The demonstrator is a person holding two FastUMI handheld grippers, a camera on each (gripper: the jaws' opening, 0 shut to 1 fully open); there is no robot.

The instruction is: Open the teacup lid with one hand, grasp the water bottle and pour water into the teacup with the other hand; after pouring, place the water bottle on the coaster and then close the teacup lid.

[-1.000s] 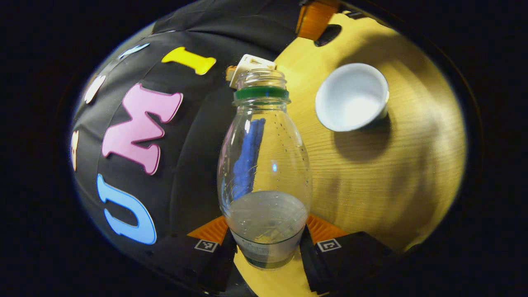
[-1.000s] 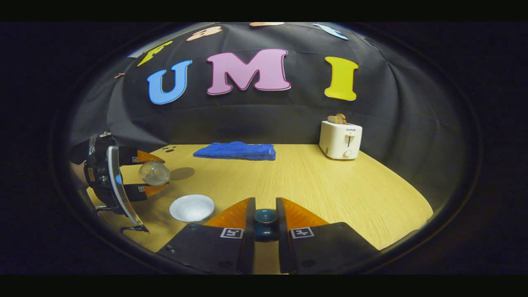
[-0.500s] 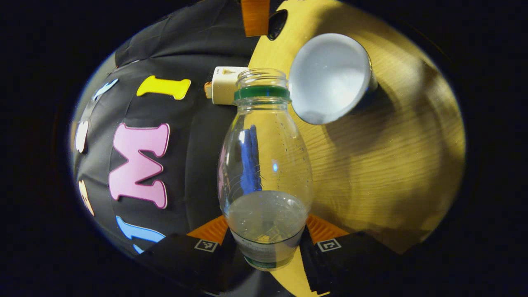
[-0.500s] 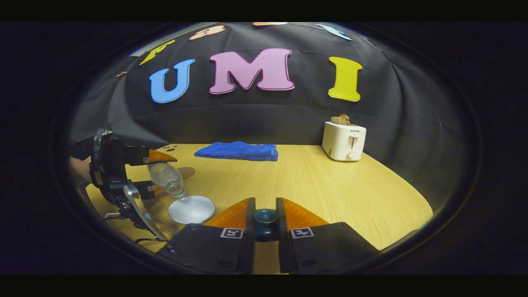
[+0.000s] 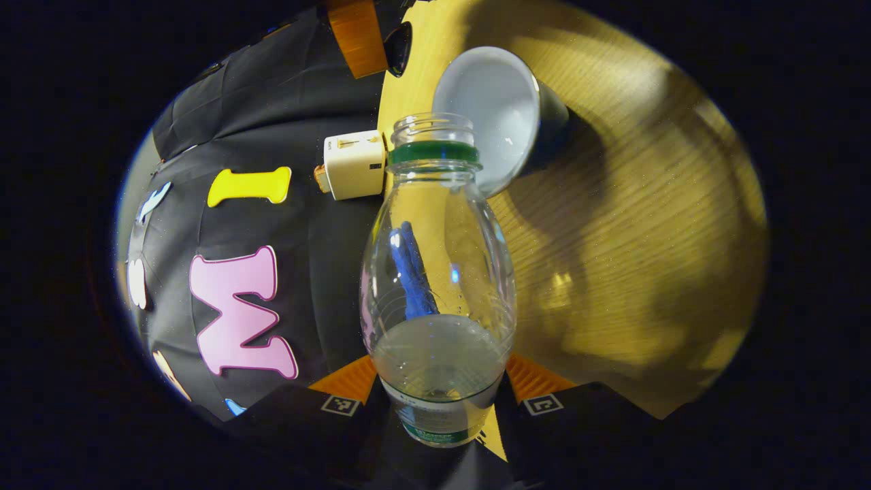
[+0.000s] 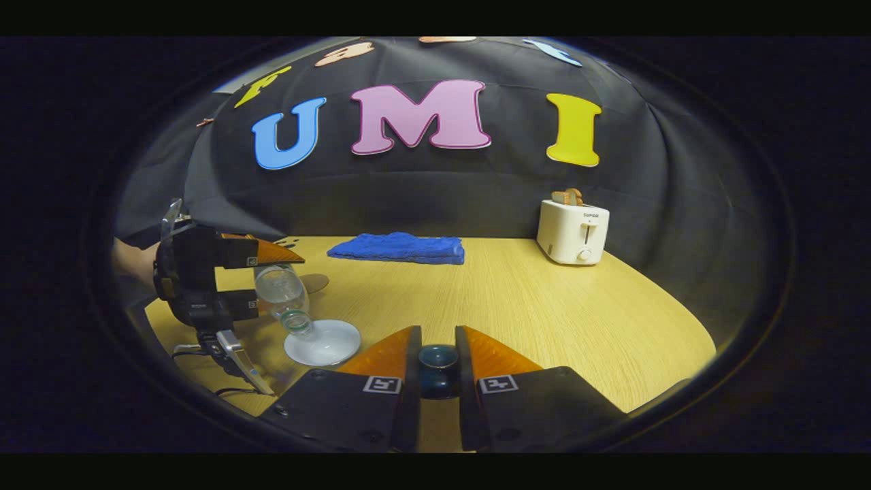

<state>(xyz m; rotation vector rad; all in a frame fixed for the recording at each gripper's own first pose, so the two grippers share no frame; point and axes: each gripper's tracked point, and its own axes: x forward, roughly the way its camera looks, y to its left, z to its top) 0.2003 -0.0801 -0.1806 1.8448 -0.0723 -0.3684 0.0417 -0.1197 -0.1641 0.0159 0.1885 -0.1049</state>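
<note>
Clear plastic water bottle [image 5: 435, 272], light and slippery, clamped low in left tool [image 5: 439, 401], tipped over teacup [image 5: 493, 112]; right tool [image 6: 439, 364] pinches the lid knob [image 6: 437, 359].

Teacup lid [image 6: 437, 371] mostly hidden between right gripper [image 6: 437, 354] fingers; coaster [image 6: 314, 282] partly behind bottle [image 6: 282, 294].

The toaster [image 6: 573, 232] bears a small, perhaps unreadable, brand mark.

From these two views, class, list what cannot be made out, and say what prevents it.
- Teacup lid, right gripper view: mostly hidden between the right gripper fingers.
- Coaster, right gripper view: partly covered by the water bottle.
- Water stream into the teacup, both views: too small or faint to confirm.
- Toaster label: too small.
</note>
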